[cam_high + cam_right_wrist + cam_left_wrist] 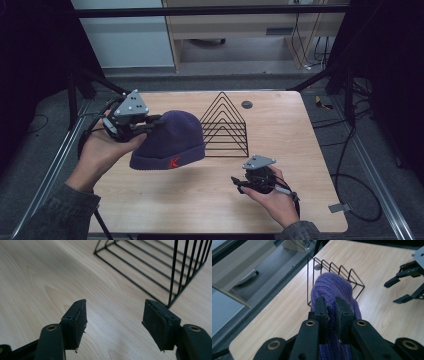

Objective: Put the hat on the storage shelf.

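Note:
A purple knit beanie [172, 140] with a red letter on its brim hangs at the table's left, held up by its crown. My left gripper [157, 120] is shut on that crown. In the left gripper view its jaws [331, 307] pinch a fold of the purple knit [332, 287]. Whether the brim touches the table I cannot tell. My right gripper [236, 182] is near the front right of the table, open, and it points left. Between its pads [115, 320] there is only bare wood. It also appears at the right edge of the left gripper view [399, 290].
A black wire rack [225, 127] with triangular dividers stands just right of the beanie, behind my right gripper; one of its corners [160, 270] is close ahead of the right jaws. A small dark disc [246, 104] lies near the wooden table's [300, 130] far edge.

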Motion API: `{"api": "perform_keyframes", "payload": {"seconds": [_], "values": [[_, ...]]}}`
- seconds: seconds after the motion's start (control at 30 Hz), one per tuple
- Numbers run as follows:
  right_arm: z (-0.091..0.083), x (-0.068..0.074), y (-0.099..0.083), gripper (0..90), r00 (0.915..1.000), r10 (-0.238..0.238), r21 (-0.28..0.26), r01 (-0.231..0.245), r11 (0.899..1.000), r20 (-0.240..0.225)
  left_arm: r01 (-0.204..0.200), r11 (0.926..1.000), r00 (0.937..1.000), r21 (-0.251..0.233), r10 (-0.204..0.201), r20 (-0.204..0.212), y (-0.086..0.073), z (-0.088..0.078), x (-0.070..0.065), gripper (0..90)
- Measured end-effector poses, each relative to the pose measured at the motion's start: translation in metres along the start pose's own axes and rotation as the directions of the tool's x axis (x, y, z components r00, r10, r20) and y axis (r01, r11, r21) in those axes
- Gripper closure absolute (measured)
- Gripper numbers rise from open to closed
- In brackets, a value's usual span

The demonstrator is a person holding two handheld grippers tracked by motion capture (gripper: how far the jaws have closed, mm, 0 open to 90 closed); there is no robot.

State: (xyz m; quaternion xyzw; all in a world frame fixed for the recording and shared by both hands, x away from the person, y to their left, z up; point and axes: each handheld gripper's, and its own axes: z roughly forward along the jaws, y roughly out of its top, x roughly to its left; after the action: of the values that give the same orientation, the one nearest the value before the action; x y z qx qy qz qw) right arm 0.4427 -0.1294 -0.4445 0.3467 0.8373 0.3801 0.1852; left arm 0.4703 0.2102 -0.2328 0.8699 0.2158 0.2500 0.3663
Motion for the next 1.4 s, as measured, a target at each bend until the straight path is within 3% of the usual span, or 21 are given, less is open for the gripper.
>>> {"api": "perform_keyframes", "payload": {"seconds": [0.07, 0.1, 0.5, 0.83, 0.97, 1.4], "values": [[-0.005, 0.001, 0.010, 37.5, 0.9998, 0.004, -0.017, -0.004, 1.000, -0.019, -0.008, 1.0000, 1.0000, 0.003, 0.008, -0.004, 0.006, 0.000, 0.003, 81.0], [-0.007, 0.002, 0.019, 37.6, 0.9995, -0.016, -0.011, 0.016, 1.000, -0.026, -0.002, 1.0000, 1.0000, -0.005, 0.002, -0.004, 0.008, 0.000, 0.004, 81.0], [-0.024, 0.001, 0.063, 37.3, 0.9971, -0.065, -0.054, 0.062, 0.997, -0.041, -0.040, 0.9988, 0.9992, -0.028, 0.040, -0.011, 0.040, -0.006, 0.006, 81.0], [-0.030, -0.001, 0.088, 41.2, 0.9936, -0.073, -0.100, 0.064, 0.993, -0.086, -0.064, 0.9964, 0.9979, -0.055, 0.064, -0.002, 0.062, -0.010, 0.007, 81.0], [-0.033, -0.003, 0.095, 41.4, 0.9933, -0.079, -0.108, 0.070, 0.992, -0.084, -0.071, 0.9955, 0.9974, -0.062, 0.072, 0.005, 0.066, -0.009, 0.008, 80.9], [-0.035, -0.023, 0.118, 36.8, 0.9897, -0.073, -0.114, 0.059, 0.992, -0.124, -0.081, 0.9915, 0.9958, -0.102, 0.085, 0.034, 0.079, -0.002, 0.003, 80.8]]}}
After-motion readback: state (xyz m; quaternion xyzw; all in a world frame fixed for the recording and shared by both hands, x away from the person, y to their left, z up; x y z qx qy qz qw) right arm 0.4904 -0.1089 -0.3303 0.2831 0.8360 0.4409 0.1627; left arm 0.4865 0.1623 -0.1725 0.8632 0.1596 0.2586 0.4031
